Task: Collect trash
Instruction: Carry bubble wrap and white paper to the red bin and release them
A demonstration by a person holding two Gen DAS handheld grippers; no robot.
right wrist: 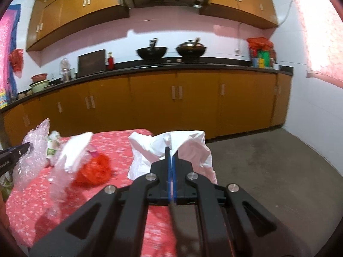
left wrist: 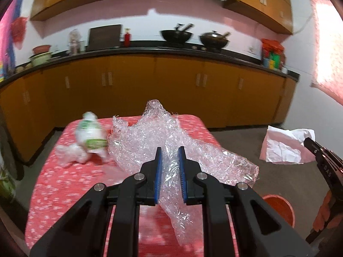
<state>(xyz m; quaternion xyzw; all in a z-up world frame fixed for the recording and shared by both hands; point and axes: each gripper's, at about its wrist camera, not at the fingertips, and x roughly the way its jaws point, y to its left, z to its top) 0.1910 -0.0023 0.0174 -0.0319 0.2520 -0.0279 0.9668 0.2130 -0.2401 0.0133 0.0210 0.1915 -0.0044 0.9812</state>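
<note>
The bubble wrap (left wrist: 171, 150) hangs above the red-clothed bench (left wrist: 64, 184), clamped in the left gripper (left wrist: 170, 153) fingers. Right of it, the right gripper (right wrist: 171, 156) fingers pinch crumpled white paper (right wrist: 190, 147). A plastic bottle (left wrist: 91, 133) lies left of the wrap.

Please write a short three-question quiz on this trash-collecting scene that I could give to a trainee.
1. True or false: the left gripper is clamped on the bubble wrap.
2. Which item does the right gripper hold? A) the plastic bottle B) the crumpled white paper C) the red crumpled trash
3. Fill in: the trash lies on a table covered with a ___ patterned cloth.

Key
1. True; the wrap runs between its blue pads.
2. B; its jaws are pinched on the paper.
3. Red.
</note>
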